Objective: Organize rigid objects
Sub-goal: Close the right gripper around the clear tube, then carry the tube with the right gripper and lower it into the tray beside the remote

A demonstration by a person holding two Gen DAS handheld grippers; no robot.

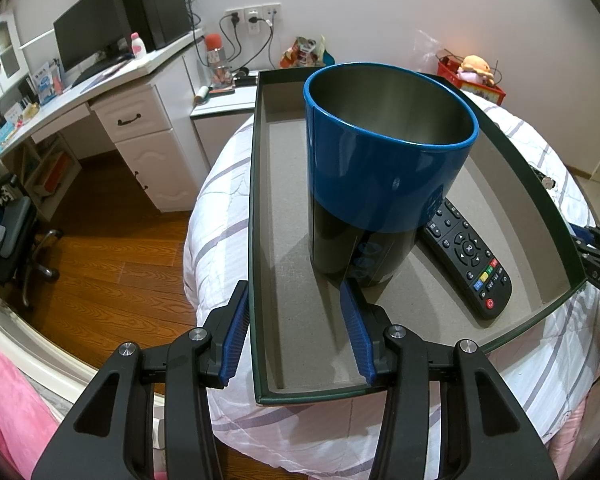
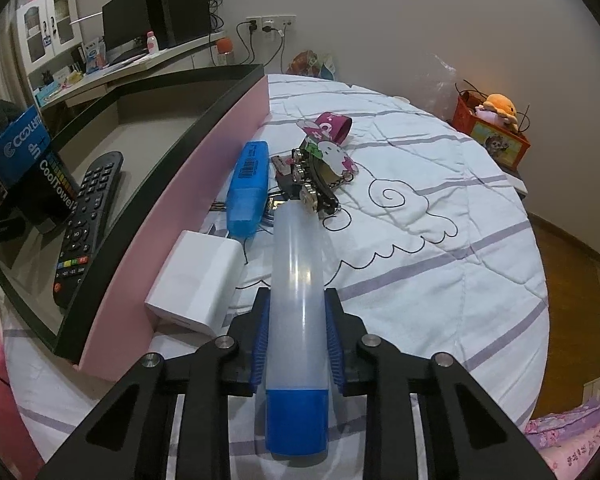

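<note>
A shallow cardboard box point(image 1: 452, 328) with a dark rim lies on the bed. In it stand a blue and black metal can point(image 1: 384, 184), open at the top, and a black remote point(image 1: 470, 258). My left gripper point(image 1: 296, 332) is open; its fingers straddle the box's left wall, apart from the can. My right gripper point(image 2: 298, 336) is shut on a translucent white tube with a blue cap point(image 2: 298, 312), held over the quilt to the right of the box point(image 2: 172, 208). The can point(image 2: 28, 168) and remote point(image 2: 84, 224) also show in the right wrist view.
On the quilt beside the box lie a white adapter point(image 2: 196, 284), a blue case point(image 2: 249, 188), a Hello Kitty keyring with black clips point(image 2: 324, 168). A desk with monitor point(image 1: 88, 32) stands left over wood floor point(image 1: 112, 256). A red toy box point(image 2: 496, 132) sits far right.
</note>
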